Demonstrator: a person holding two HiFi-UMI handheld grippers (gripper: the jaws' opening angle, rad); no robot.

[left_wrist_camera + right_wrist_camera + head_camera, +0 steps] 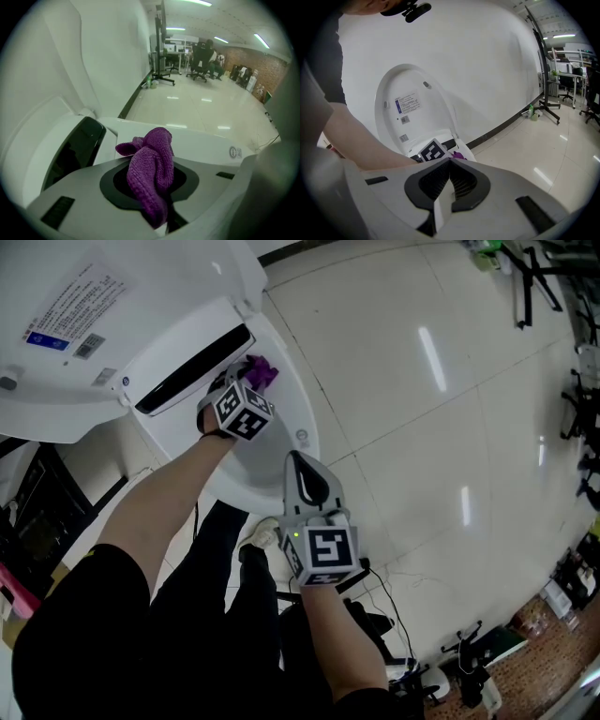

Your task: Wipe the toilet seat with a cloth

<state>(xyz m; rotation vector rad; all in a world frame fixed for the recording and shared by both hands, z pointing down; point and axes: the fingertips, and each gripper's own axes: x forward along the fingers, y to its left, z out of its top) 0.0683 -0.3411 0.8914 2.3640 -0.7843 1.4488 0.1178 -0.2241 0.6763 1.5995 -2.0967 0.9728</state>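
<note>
A white toilet stands with its lid (pixel 112 324) raised, and the seat (pixel 292 418) curves below it. My left gripper (pixel 246 382) is shut on a purple cloth (pixel 262 372) at the back of the seat, next to a black panel (pixel 192 371). In the left gripper view the cloth (pixel 152 168) bunches out of the closed jaws of the gripper (pixel 150 186), above the seat (pixel 201 143). My right gripper (pixel 298 463) hovers over the seat's front edge, shut with nothing in it. Its own view shows the gripper (pixel 451 161), the lid (pixel 412 101) and the cloth (pixel 459 155).
Glossy tiled floor (pixel 422 409) spreads to the right. Black stands (pixel 534 277) and office chairs (pixel 201 58) are far off. Cables and a black device (pixel 375 615) lie near the person's feet. A white wall (pixel 487 70) runs behind the toilet.
</note>
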